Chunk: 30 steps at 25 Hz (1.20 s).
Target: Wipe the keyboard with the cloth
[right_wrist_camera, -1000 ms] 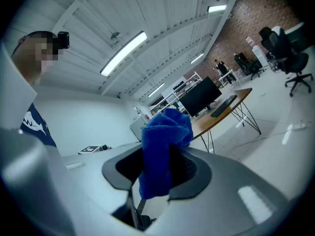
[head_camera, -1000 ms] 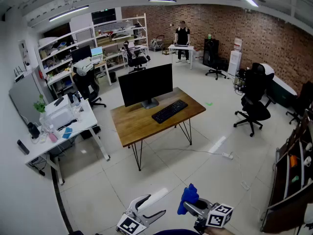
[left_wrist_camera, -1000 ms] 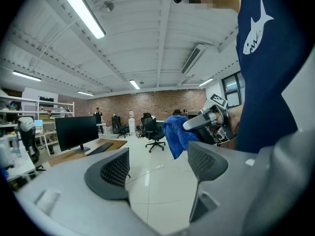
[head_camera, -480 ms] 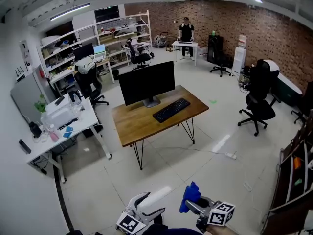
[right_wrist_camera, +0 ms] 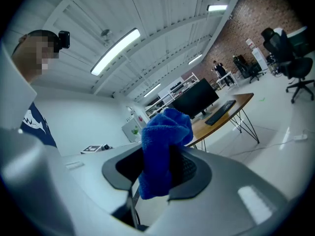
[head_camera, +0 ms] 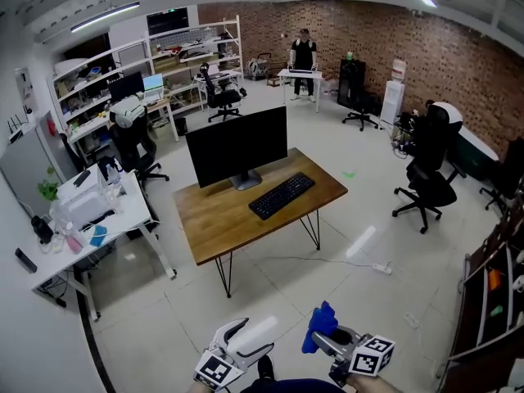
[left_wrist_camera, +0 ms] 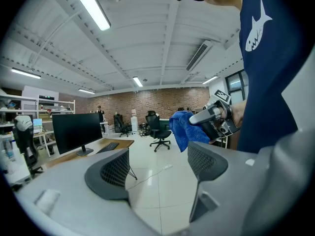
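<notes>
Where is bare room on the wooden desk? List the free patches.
Widest: the desk, its front-left stretch, bordered by the monitor, the keyboard and the front edge. Smaller: the right corner beyond the keyboard. Either likely fits the cloth. The white side table is crowded with clutter.

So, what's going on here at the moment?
A person stands on the open floor with tongs in each hand. The right tongs are shut on a blue cloth; the left tongs are open and empty. The keyboard lies on the wooden desk in front of the monitor, well away from both tongs, so no wiping has begun.
</notes>
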Each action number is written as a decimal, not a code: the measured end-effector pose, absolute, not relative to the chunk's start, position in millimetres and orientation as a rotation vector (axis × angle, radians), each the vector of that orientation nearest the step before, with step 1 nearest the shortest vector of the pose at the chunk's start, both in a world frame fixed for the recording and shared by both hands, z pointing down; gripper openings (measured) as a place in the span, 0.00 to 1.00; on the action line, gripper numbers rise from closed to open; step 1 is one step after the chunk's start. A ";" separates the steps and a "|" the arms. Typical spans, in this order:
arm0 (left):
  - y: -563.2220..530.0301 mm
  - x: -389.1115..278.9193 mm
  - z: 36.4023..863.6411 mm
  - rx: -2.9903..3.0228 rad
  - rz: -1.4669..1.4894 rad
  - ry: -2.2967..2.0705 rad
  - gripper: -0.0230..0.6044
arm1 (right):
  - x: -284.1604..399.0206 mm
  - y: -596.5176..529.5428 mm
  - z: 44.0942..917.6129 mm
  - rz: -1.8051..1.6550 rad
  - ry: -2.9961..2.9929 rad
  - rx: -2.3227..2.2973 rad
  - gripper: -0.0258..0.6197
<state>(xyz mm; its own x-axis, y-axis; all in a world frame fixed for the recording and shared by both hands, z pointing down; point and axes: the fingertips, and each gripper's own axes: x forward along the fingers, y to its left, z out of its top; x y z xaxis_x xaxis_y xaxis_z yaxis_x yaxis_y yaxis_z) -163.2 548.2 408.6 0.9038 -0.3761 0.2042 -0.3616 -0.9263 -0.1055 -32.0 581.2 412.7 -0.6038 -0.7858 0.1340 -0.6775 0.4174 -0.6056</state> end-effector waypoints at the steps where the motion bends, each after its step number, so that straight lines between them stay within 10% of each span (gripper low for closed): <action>1: 532.6 -163.9 409.9 -3.004 -0.344 0.571 0.61 | -31.1 566.3 411.0 -0.942 2.491 -1.318 0.27; 30: 158.8 -84.4 461.0 -3.034 -0.438 0.769 0.60 | 88.6 160.6 428.9 -0.903 2.588 -1.318 0.27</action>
<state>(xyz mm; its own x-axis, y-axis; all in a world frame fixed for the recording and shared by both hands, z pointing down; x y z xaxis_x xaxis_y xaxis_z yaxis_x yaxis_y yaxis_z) -84.4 158.8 461.0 0.8431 -0.4644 0.2710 -0.4698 -0.8814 -0.0491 88.6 160.6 428.9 -0.6206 -0.7651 0.1717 -0.7057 0.4496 -0.5476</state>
